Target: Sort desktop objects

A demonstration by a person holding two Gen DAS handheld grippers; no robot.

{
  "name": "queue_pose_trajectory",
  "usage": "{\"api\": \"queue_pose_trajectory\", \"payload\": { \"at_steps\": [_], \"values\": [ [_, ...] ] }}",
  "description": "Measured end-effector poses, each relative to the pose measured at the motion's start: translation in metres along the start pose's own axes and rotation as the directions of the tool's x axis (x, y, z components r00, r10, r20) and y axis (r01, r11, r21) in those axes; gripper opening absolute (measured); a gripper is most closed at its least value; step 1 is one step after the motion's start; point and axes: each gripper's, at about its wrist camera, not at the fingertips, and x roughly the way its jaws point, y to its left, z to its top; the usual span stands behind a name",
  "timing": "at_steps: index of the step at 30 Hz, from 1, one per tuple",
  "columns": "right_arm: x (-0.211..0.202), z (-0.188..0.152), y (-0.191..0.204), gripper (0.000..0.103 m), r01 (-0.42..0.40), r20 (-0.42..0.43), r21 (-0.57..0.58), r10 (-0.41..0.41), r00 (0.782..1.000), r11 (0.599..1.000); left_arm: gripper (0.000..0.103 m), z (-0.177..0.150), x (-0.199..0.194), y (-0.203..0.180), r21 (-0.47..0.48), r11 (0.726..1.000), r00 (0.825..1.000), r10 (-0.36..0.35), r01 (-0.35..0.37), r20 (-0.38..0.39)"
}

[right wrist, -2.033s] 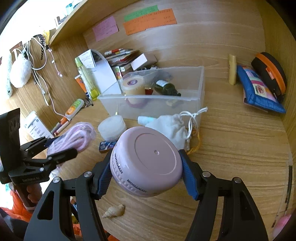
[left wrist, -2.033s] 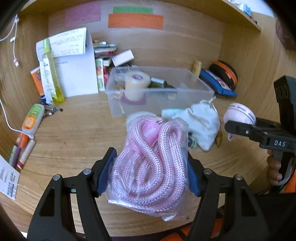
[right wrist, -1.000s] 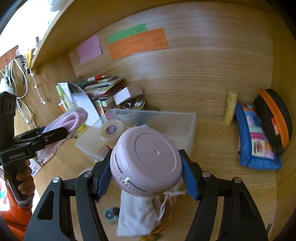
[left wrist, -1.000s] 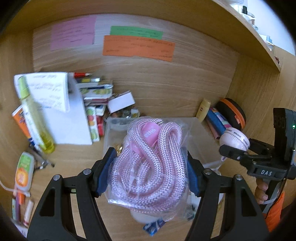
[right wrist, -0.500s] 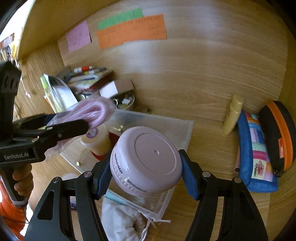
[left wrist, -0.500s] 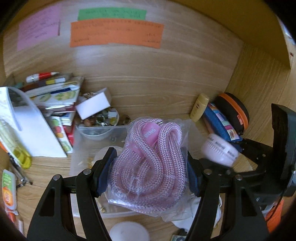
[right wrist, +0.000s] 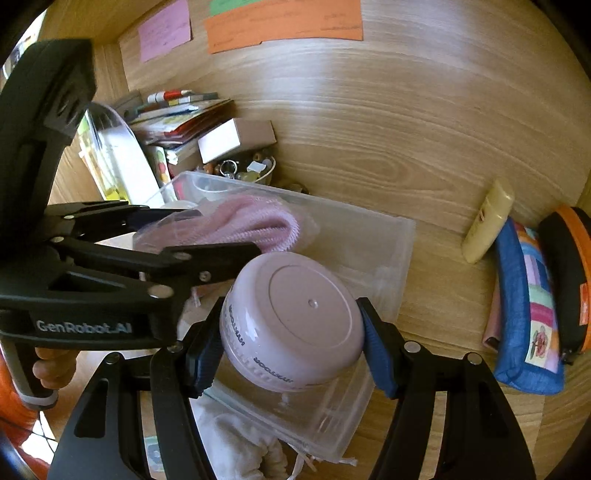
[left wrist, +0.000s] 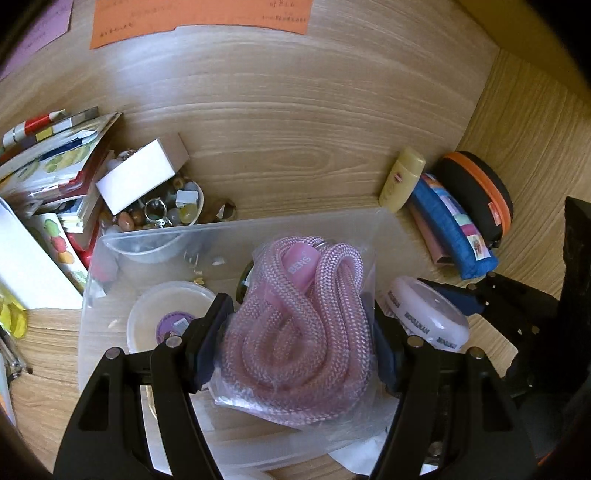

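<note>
The left gripper (left wrist: 299, 343) is clamped on a coiled pink braided rope sealed in a clear plastic bag (left wrist: 303, 325), whose pink tag reads "BENS"; the bundle hangs between the blue pads just above the open clear plastic storage box (left wrist: 236, 230) that stands near the back edge of the wooden desk (left wrist: 295, 122). The right gripper (right wrist: 291, 345) is closed on a round pale pink plastic container with a flat lid (right wrist: 291, 325), its side band printed with a word that reads roughly "MYKTOOR", upside down; this container hovers over the right end of the same box, just beside the rope. In the right wrist view the left gripper body bears "GenRobot.AI". Inside the box lies a cream roll of tape with a purple core label (left wrist: 170, 317). Behind the box, a small bowl of beads and rings (left wrist: 166, 212) sits by the back wall, with a white cardboard box (left wrist: 140, 177) resting on it. An orange paper note (right wrist: 284, 22) on the wall carries handwriting too small to read. At the desk's right edge stand a pale yellow tube (left wrist: 402, 179), a blue patchwork pouch (left wrist: 454, 229) and a black case with an orange zip (left wrist: 480, 195).
</note>
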Motion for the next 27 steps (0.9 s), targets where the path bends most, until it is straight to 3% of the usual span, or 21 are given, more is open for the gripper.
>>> {"api": "queue_pose_trajectory", "payload": {
  "at_steps": [9, 14, 24, 27],
  "values": [
    [0.006, 0.002, 0.007, 0.063, 0.058, 0.006, -0.038, -0.058, 0.998, 0.998, 0.069, 0.000, 0.002, -0.005, 0.042, 0.999, 0.999, 0.031, -0.030, -0.011],
    [0.007, 0.002, 0.007, 0.062, 0.063, 0.003, -0.044, -0.063, 0.998, 0.997, 0.076, -0.002, -0.003, -0.004, 0.038, 0.999, 0.999, 0.018, -0.017, -0.033],
    [0.002, 0.006, 0.003, 0.063, 0.064, 0.004, -0.037, -0.064, 0.998, 0.997, 0.083, 0.003, -0.020, 0.001, 0.012, 0.999, 0.999, 0.032, -0.032, 0.007],
    [-0.006, 0.008, 0.003, 0.070, 0.060, 0.025, -0.031, -0.059, 0.998, 0.998, 0.084, 0.004, -0.027, 0.003, 0.006, 0.999, 0.999, 0.040, -0.040, 0.018]
  ]
}}
